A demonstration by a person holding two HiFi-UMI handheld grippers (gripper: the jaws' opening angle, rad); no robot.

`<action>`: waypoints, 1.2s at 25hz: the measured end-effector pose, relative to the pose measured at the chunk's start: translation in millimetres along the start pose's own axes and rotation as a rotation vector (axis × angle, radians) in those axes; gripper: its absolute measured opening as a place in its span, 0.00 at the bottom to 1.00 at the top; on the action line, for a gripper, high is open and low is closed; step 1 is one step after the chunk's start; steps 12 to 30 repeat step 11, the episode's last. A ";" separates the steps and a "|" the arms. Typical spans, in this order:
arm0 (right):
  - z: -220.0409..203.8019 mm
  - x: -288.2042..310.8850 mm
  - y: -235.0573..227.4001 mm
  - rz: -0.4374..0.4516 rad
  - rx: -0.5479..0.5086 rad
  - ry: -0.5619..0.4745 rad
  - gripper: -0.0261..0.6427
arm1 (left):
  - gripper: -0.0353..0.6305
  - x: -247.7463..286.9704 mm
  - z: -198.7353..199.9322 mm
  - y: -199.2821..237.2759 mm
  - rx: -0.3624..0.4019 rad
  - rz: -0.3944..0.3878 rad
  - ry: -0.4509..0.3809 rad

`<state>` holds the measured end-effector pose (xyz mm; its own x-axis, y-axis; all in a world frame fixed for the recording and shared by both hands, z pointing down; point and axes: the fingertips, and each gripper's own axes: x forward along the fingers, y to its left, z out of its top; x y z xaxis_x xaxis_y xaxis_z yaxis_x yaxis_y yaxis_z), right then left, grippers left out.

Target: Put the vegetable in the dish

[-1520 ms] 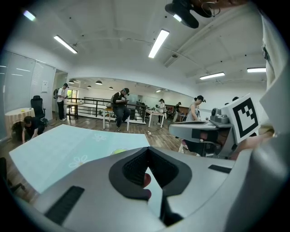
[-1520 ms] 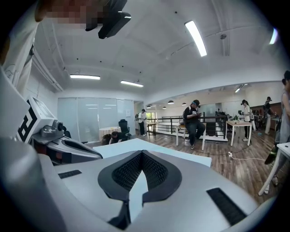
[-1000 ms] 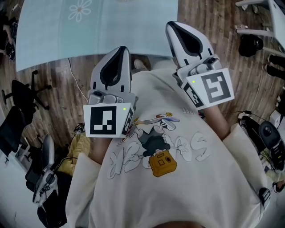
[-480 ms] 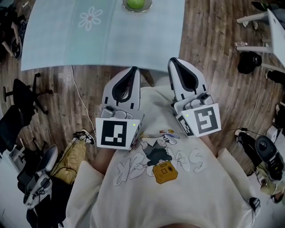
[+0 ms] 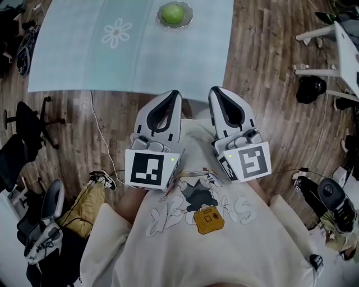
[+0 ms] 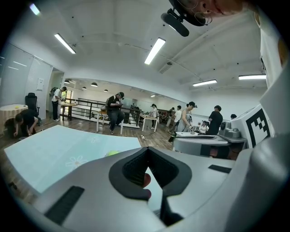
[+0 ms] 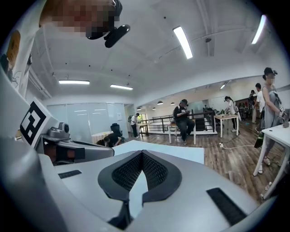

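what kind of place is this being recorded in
Probably a large open-plan office or lab: strip lights overhead, people at work tables, office chairs on a wood floor.

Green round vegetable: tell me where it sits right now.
Head view, top centre: the green round vegetable lies in a shallow round dish on the pale blue tablecloth, to the right of the printed daisy.

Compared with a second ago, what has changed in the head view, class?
The right gripper drew in closer beside the left gripper. The view shifted forward, so the dish holding the green vegetable now shows on the table. Nothing was gripped or released; both stay shut.
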<state>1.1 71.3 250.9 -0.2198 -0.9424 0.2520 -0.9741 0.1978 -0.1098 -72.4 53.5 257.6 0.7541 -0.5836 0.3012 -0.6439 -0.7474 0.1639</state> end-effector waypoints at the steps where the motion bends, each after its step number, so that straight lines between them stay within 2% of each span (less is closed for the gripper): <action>1: 0.1 -0.2 -0.6 0.000 -0.002 0.002 0.07 | 0.06 0.9 0.0 -0.3 -0.002 -0.002 0.001; 30: -0.4 0.3 2.6 -0.020 -0.020 0.007 0.07 | 0.06 0.4 -2.3 4.9 -0.023 -0.014 -0.023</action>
